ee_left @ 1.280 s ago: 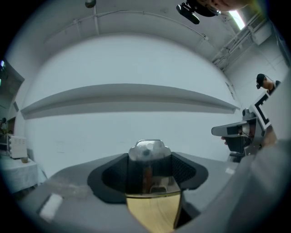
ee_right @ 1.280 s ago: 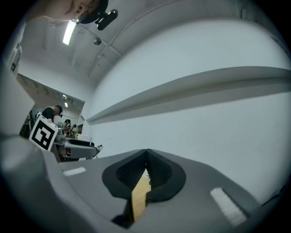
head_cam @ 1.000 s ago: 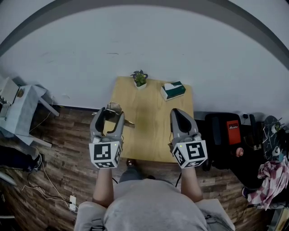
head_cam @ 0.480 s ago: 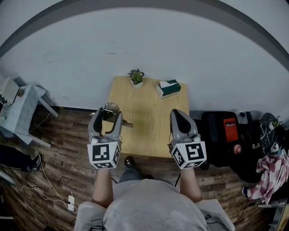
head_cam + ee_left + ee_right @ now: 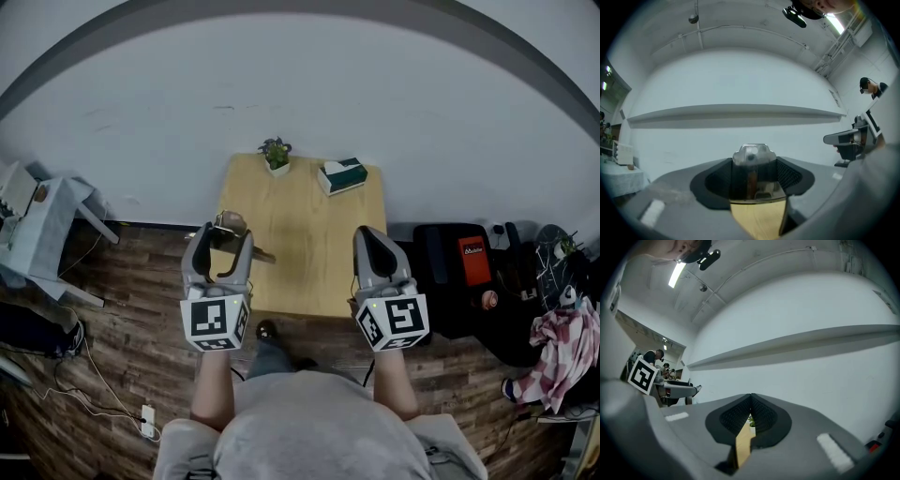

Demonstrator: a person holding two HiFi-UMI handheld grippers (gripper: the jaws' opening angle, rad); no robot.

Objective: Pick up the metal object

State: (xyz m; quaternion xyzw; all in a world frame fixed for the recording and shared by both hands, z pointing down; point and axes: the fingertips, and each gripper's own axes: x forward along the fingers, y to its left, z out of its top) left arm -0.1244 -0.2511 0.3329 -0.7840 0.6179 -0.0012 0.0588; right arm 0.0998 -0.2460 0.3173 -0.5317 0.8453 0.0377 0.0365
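My left gripper [image 5: 219, 244] is shut on the metal object [image 5: 232, 226], a shiny piece held over the left edge of the wooden table [image 5: 309, 244]. In the left gripper view the metal object [image 5: 752, 161] fills the gap between the two black pads [image 5: 787, 176], its rounded top sticking out above them. My right gripper [image 5: 368, 236] hangs over the table's right front part. In the right gripper view its jaws [image 5: 751, 401] are shut with nothing between them.
A small potted plant [image 5: 276, 154] and a green tissue box [image 5: 340, 175] stand at the table's far edge by the white wall. A black bag [image 5: 464, 277] lies on the wood floor to the right, a white side table [image 5: 42, 230] to the left, a pink cloth [image 5: 561, 361] far right.
In the head view the table with the plant and box has slid a little left and up. Both grippers keep their places, and the left still holds the metal object.
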